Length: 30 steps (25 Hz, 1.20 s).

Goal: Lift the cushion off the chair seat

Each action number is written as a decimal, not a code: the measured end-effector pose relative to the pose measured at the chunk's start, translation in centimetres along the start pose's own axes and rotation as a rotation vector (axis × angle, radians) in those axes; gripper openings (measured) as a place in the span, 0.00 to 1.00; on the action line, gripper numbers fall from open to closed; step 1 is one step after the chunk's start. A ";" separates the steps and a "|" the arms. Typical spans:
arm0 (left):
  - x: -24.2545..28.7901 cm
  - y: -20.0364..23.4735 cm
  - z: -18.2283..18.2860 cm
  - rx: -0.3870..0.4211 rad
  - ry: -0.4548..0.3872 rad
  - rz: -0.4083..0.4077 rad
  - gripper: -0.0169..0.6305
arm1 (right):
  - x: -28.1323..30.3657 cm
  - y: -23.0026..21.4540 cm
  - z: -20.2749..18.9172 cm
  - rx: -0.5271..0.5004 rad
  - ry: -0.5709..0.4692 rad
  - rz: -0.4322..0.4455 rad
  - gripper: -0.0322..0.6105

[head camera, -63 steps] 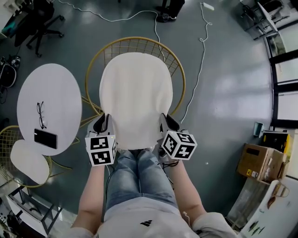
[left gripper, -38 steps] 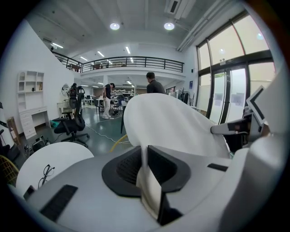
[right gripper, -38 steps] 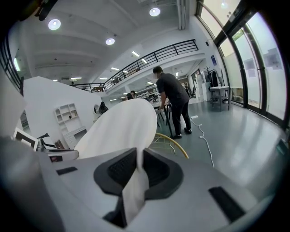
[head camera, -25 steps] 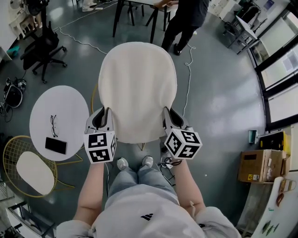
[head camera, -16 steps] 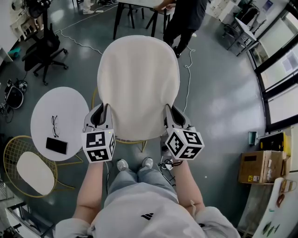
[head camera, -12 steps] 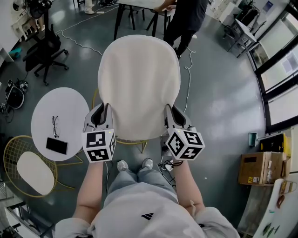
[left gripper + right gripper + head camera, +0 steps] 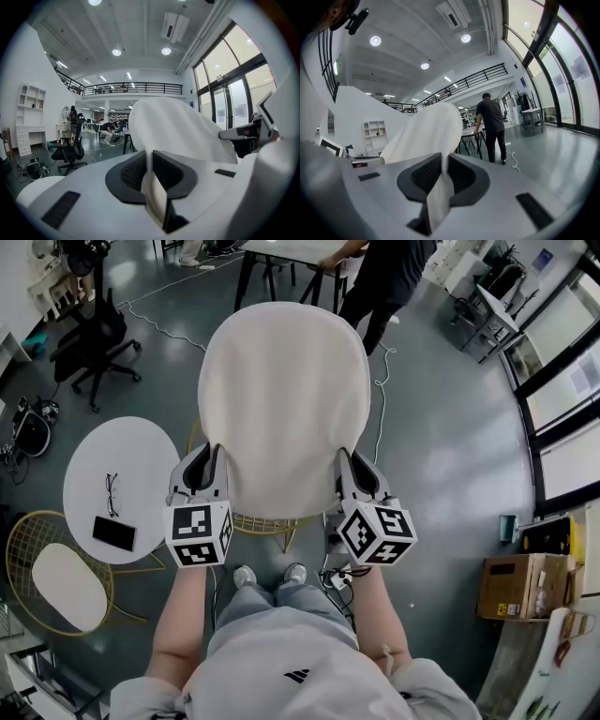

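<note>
The white oval cushion hangs in the air in front of me, held level by its two near side edges. My left gripper is shut on its left edge and my right gripper is shut on its right edge. In the left gripper view the cushion rises away from the gripper, its edge pinched between the black pads. The right gripper view shows the same grip on the cushion. Only a sliver of the gold wire chair shows below the cushion; its seat is hidden.
A round white table at the left carries glasses and a phone. A second gold chair with its own cushion stands lower left. A black office chair, a person by a far table, a floor cable and a cardboard box surround me.
The cushion, which lay on the gold chair at first, has risen with both grippers and now looks larger and nearer, covering almost all of the chair. Both grips are unchanged.
</note>
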<state>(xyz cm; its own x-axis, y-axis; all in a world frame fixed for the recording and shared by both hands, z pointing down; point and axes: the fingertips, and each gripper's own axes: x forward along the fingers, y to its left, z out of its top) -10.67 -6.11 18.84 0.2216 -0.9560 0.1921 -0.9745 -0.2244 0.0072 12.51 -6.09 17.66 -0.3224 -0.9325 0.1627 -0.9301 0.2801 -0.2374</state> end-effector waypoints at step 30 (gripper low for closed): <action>0.1 0.6 4.1 0.031 -0.123 0.011 0.11 | 1.6 0.7 4.1 -0.071 -0.099 0.088 0.15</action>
<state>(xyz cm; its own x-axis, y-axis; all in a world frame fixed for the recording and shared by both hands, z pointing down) -11.11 -7.08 14.80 0.2158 -0.9739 0.0704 -0.9756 -0.2180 -0.0249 12.05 -8.34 13.81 -0.3874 -0.9206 0.0484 -0.9104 0.3737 -0.1775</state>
